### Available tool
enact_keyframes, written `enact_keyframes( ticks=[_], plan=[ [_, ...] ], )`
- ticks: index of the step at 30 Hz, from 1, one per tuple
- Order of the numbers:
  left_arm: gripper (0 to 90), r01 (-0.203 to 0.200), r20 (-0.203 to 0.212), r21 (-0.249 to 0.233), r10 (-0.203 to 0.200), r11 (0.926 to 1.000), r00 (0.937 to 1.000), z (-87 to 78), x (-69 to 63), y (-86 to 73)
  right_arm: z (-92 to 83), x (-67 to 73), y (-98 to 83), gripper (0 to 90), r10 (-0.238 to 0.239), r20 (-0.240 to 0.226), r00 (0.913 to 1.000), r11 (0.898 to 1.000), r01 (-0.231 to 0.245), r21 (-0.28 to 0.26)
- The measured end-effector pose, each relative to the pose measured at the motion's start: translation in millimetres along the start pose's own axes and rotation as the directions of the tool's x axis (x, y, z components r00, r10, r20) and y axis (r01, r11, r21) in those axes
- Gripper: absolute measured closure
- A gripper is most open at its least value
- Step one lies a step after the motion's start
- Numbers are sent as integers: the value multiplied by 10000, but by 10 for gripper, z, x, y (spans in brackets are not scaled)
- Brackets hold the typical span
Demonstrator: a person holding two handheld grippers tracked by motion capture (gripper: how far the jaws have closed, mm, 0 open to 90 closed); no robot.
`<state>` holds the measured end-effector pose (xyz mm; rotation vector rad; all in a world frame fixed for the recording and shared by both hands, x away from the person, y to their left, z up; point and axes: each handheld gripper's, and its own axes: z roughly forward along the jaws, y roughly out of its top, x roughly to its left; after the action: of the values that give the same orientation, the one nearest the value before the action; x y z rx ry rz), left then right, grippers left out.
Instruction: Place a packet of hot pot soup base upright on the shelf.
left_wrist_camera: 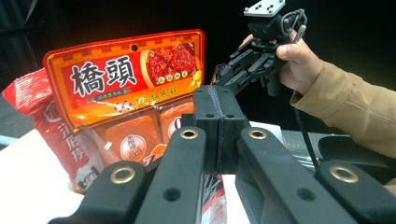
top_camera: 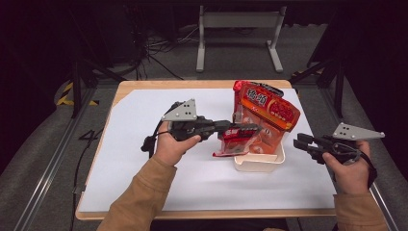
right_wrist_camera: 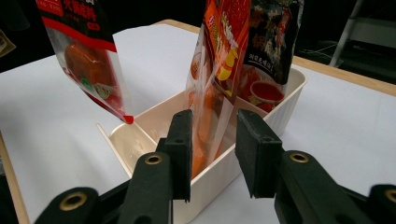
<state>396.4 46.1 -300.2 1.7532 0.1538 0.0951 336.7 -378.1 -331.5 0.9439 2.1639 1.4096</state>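
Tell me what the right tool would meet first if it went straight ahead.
Probably the near wall of the cream plastic bin, with the upright orange pouch just behind it; the right tool has open jaws, though depth is uncertain.

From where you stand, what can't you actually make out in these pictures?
- The small print on the big orange packet, left gripper view: too small.
- The floor of the white tub, high view: hidden by the standing packets.
- The top of the hanging packet, right gripper view: cut off by the upper edge.
- How the left gripper grips the packet, left gripper view: its jaws hide it.
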Motion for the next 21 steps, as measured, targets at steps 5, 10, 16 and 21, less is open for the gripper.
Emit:
enact_keyframes(
  ticks=[5, 10, 16, 21],
  plan=[
    [900, -23, 121, -132, 25, 9999, 9999, 82, 8, 25, -11, -16, -5, 668, 41, 3, 10000, 10000, -41, -41],
    [900, -61, 260, -203, 66, 9998, 9996, 149, 3, 52, -24, -23, -9, 668, 86, 36, 10000, 9999, -86, -69],
    [900, -204, 440, -184, 212, 9996, 9988, 290, -17, 86, -42, -31, -10, 669, 82, 50, 10000, 9999, -81, -109],
    [900, -249, 533, -138, 256, 9996, 9983, 388, -14, 97, -57, -42, -13, 668, 126, 78, 9999, 9998, -125, -141]
  ],
)
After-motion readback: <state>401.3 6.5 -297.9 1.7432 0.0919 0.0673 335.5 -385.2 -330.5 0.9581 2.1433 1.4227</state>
